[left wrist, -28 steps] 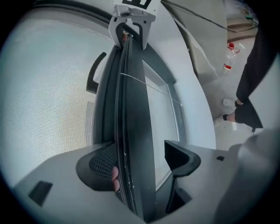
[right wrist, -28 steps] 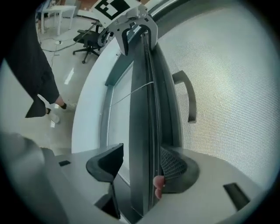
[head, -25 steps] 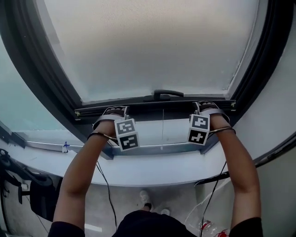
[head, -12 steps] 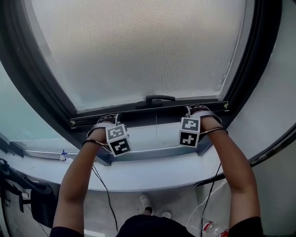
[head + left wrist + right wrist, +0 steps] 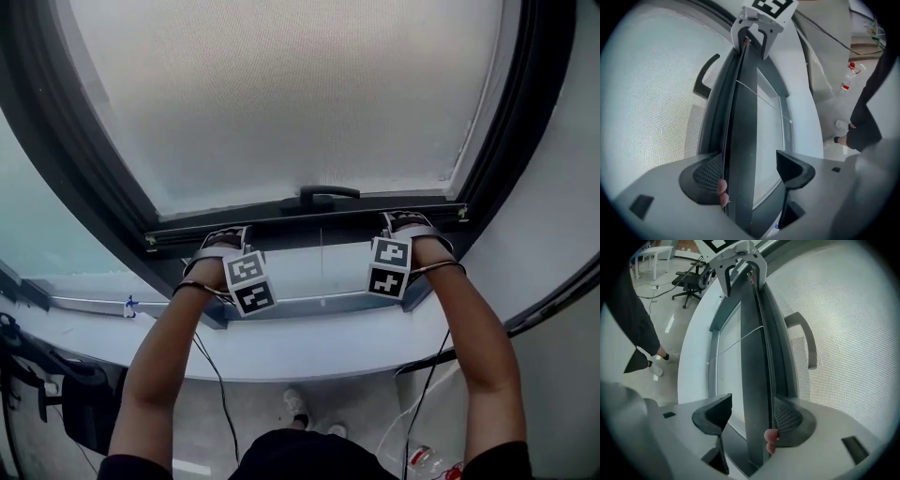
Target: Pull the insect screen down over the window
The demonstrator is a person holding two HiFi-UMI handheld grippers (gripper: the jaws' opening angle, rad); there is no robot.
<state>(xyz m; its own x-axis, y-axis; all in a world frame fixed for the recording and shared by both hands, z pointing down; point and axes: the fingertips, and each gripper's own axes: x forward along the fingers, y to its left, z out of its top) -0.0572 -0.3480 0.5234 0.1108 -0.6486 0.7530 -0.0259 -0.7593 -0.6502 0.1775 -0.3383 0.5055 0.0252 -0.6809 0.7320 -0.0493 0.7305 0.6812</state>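
The insect screen's grey mesh (image 5: pixel 281 94) covers most of the window. Its dark bottom bar (image 5: pixel 309 217) carries a curved handle (image 5: pixel 328 195) and hangs a little above the lower frame, with a strip of bare glass (image 5: pixel 319 261) between them. My left gripper (image 5: pixel 225 234) straddles the bar left of the handle and my right gripper (image 5: pixel 405 221) straddles it on the right. In the left gripper view the left gripper (image 5: pixel 752 171) has its ribbed pad (image 5: pixel 705 176) against the bar's mesh side, the other jaw standing clear. The right gripper (image 5: pixel 751 418) stands likewise.
A white sill (image 5: pixel 309 339) runs below the frame. Cables hang from both wrists to the floor. A plastic bottle (image 5: pixel 847 77) lies on the floor, an office chair (image 5: pixel 691 280) stands further back, and the person's shoes (image 5: pixel 295 403) are under the sill.
The head camera shifted slightly. Both grippers and the bar keep the same places relative to the window frame.
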